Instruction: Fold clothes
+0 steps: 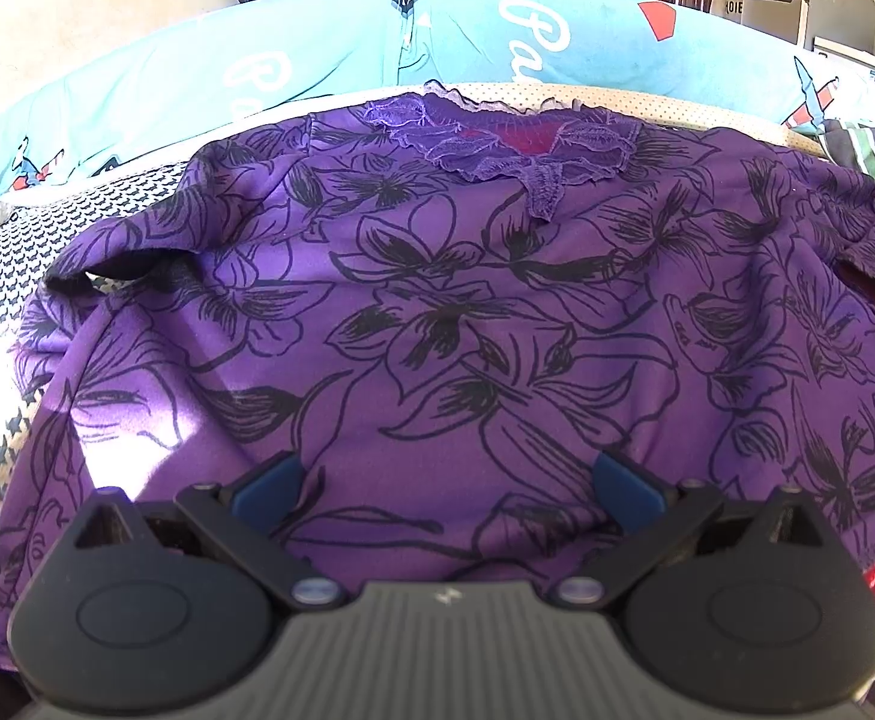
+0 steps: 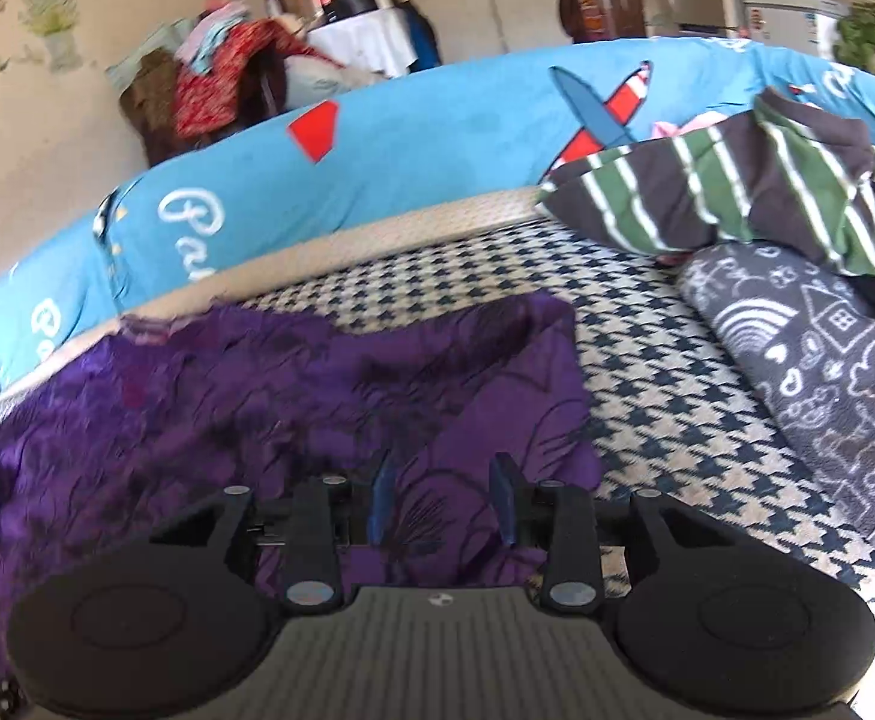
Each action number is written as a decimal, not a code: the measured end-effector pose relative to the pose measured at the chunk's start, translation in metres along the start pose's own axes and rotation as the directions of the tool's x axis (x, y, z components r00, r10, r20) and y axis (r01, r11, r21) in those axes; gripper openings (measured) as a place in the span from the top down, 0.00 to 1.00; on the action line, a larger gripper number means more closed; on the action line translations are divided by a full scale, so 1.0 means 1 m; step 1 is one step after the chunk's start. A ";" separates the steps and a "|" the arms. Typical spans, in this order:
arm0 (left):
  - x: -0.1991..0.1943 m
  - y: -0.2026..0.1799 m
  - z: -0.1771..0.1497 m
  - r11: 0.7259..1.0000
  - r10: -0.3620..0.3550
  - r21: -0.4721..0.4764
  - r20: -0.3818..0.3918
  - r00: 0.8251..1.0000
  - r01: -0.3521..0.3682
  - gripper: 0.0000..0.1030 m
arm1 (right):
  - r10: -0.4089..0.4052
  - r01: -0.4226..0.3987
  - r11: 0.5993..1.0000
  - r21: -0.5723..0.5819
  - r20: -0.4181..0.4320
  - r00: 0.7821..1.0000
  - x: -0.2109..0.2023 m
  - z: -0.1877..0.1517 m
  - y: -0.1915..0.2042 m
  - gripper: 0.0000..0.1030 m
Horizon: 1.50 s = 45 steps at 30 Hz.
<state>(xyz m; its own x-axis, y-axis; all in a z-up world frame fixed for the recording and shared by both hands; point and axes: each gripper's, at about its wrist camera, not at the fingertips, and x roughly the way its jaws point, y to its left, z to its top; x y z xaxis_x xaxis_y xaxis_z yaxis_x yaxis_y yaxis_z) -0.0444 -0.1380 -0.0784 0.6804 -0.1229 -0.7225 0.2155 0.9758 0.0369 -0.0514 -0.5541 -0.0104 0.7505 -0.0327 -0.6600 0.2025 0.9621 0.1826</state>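
A purple top (image 1: 437, 312) with black flower outlines and a lace neckline (image 1: 497, 150) lies spread on a houndstooth-covered bed. My left gripper (image 1: 446, 486) hovers over its lower middle with the blue pads wide apart and nothing between them. In the right wrist view the same purple top (image 2: 293, 396) appears blurred, its right edge folded over toward the middle. My right gripper (image 2: 446, 498) is over that folded part, its blue pads apart with a gap, and the cloth lies below them, not pinched.
A blue cushion (image 1: 377, 48) with white lettering runs along the far edge of the bed. A striped green and dark garment (image 2: 737, 192) and a grey doodle-print roll (image 2: 809, 372) lie to the right. Houndstooth cover (image 2: 665, 396) shows between them and the top.
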 end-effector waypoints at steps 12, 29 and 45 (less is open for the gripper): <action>-0.003 0.000 -0.002 1.000 0.001 0.003 0.000 1.000 -0.001 0.00 | 0.007 -0.065 0.918 -0.391 -0.149 0.989 0.011 -0.047 0.062 0.37; -0.003 0.000 -0.003 1.000 0.004 0.002 0.006 1.000 -0.004 0.00 | -0.164 0.181 0.947 -0.266 0.084 0.983 -0.011 -0.022 0.037 0.97; -0.002 -0.001 -0.004 1.000 0.011 0.000 0.008 1.000 -0.011 0.00 | -0.731 0.626 0.681 0.379 0.309 0.609 -0.102 0.009 -0.071 0.61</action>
<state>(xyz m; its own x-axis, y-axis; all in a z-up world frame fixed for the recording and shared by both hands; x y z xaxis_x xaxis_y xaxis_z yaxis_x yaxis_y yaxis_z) -0.0487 -0.1385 -0.0794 0.6883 -0.1138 -0.7164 0.2080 0.9771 0.0446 -0.1365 -0.6210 0.0501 0.5029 -0.8067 -0.3102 0.8462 0.5326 -0.0132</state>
